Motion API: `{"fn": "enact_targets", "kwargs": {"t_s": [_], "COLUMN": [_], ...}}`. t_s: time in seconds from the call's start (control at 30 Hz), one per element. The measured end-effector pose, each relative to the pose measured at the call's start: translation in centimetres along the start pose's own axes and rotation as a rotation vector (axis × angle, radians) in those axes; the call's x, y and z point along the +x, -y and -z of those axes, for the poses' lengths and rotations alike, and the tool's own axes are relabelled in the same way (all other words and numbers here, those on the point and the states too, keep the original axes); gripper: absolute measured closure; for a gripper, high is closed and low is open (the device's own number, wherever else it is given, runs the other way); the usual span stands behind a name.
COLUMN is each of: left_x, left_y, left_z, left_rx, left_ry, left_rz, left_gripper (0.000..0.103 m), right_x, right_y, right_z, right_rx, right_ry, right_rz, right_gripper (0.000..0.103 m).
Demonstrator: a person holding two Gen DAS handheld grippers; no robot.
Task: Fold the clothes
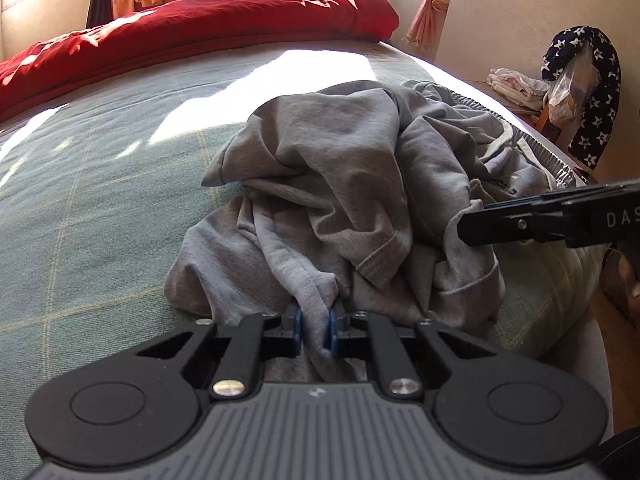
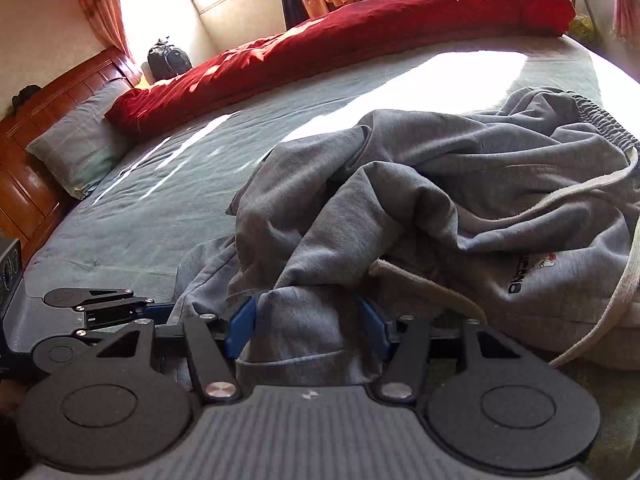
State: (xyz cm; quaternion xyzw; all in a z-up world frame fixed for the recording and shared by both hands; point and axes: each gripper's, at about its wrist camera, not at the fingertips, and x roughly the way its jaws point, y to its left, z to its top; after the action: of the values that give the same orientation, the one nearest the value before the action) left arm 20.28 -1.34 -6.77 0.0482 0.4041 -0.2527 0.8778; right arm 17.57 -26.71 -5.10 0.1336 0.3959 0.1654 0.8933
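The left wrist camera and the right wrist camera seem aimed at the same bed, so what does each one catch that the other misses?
Only the left wrist view shows the star-patterned dark cloth on the bedside furniture and the folded pale laundry beside it. Only the right wrist view shows the wooden headboard, the grey pillow and a dark bag by the window. Both show the crumpled grey sweatpants on the green bedsheet, the red duvet, the left gripper clamping a fold and the right gripper, jaws apart around fabric.
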Motion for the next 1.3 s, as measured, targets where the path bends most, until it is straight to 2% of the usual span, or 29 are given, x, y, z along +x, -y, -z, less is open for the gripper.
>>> {"fn": "enact_targets", "kwargs": {"t_s": [0.03, 0.27, 0.4, 0.57, 0.8, 1.03, 1.3], "left_x": [-0.3, -3.4, -4.7, -4.8, -4.2, -3.7, -1.8], "left_y": [-0.3, -2.6, -5.6, -9.2, -13.0, -17.4, -21.3], "left_z": [-0.1, -1.7, -3.7, -6.2, -8.2, -10.1, -13.2], "left_rx": [-0.007, 0.011, -0.009, -0.058, -0.108, -0.194, -0.245], "left_ry": [0.011, 0.086, 0.111, 0.113, 0.115, 0.111, 0.101], "left_rz": [-0.003, -0.180, -0.312, -0.407, -0.492, -0.539, -0.595], "left_gripper": [0.096, 0.097, 0.097, 0.097, 0.097, 0.097, 0.097], "right_x": [-0.1, 0.0, 0.1, 0.1, -0.1, 0.0, 0.2], "right_y": [0.0, 0.6, 0.6, 0.7, 0.9, 1.2, 1.6], "right_z": [0.0, 0.2, 0.2, 0.2, 0.0, -0.4, -0.9], "right_rx": [-0.001, 0.018, 0.020, 0.022, 0.018, 0.018, 0.023], "right_ry": [0.002, 0.001, 0.002, 0.005, 0.006, 0.011, 0.022], "right_rz": [0.002, -0.012, -0.017, -0.017, -0.010, -0.015, -0.024], "right_gripper": [0.040, 0.039, 0.039, 0.039, 0.038, 0.038, 0.037]}}
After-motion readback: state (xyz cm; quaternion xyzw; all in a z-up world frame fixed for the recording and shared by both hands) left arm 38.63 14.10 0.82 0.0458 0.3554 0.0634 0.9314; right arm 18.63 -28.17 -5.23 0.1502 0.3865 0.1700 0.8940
